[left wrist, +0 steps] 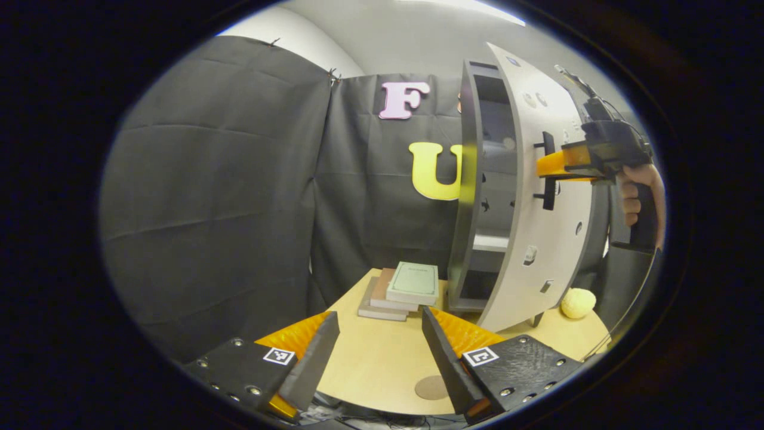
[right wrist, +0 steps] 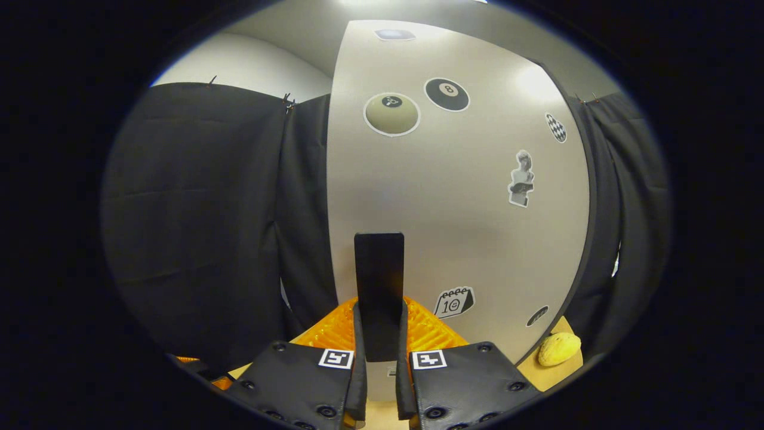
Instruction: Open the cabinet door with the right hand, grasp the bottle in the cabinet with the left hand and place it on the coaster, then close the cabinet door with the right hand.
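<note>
A grey cabinet [left wrist: 471, 179] stands on the table at the right, its sticker-covered door [left wrist: 537, 239] swung partly open. My right gripper [left wrist: 546, 166], held by a hand, is shut on the door's black vertical handle [left wrist: 548, 170]. In the right gripper view that handle [right wrist: 379, 280] sits clamped between the two fingers of the right gripper [right wrist: 379, 334], with the door [right wrist: 453, 197] right behind it. My left gripper [left wrist: 379, 315] hovers open over the table with nothing between its fingers. A round brown coaster [left wrist: 431, 387] lies just beyond its right finger. The cabinet's shelves are dim, and I cannot make out a bottle.
A small stack of books [left wrist: 400, 291] lies on the wooden table [left wrist: 370, 358] left of the cabinet. A yellow ball-like lump [left wrist: 578, 302] sits by the cabinet's right foot, seen also as the yellow lump [right wrist: 558, 349] below the door. Black cloth walls close the back and left.
</note>
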### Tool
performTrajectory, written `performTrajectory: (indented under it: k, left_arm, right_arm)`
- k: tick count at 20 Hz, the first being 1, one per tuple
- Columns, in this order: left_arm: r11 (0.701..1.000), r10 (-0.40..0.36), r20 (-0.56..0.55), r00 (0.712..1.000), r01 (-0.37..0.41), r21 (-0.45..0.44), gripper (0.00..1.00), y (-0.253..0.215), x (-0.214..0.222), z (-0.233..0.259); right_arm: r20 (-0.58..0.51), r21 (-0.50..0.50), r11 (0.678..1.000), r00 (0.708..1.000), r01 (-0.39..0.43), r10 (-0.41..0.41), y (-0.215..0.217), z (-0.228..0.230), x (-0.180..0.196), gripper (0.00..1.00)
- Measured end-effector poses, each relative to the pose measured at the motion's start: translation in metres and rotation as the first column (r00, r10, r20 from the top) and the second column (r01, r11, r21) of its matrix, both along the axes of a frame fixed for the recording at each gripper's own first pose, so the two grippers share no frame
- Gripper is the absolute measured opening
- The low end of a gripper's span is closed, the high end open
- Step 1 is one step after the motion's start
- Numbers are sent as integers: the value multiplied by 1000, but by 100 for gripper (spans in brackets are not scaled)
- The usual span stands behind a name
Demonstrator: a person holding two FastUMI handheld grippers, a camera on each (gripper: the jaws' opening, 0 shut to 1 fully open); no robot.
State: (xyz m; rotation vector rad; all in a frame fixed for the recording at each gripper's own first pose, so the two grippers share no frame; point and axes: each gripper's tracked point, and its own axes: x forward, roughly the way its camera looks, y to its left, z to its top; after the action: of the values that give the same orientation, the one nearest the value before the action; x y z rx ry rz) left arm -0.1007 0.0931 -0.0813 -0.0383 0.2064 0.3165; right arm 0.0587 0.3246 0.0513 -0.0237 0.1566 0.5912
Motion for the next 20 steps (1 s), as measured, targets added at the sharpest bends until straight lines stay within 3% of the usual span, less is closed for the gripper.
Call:
performTrajectory:
  k: [6,13,20]
  left_arm:
    - [1000,-23,-10,1000,23,7,86,-17,-5,-2]
    - [996,-83,-4,997,83,-22,83,-48,3,-2]
    - [988,-150,-11,989,149,-42,84,-75,16,-7]
  right_arm:
    - [-3,14,1000,1000,-23,23,-20,-2,-8,21]
    - [-12,17,1000,1000,-16,16,-39,-3,-16,21]
    - [-13,14,1000,1000,28,-28,-67,-2,-28,20]
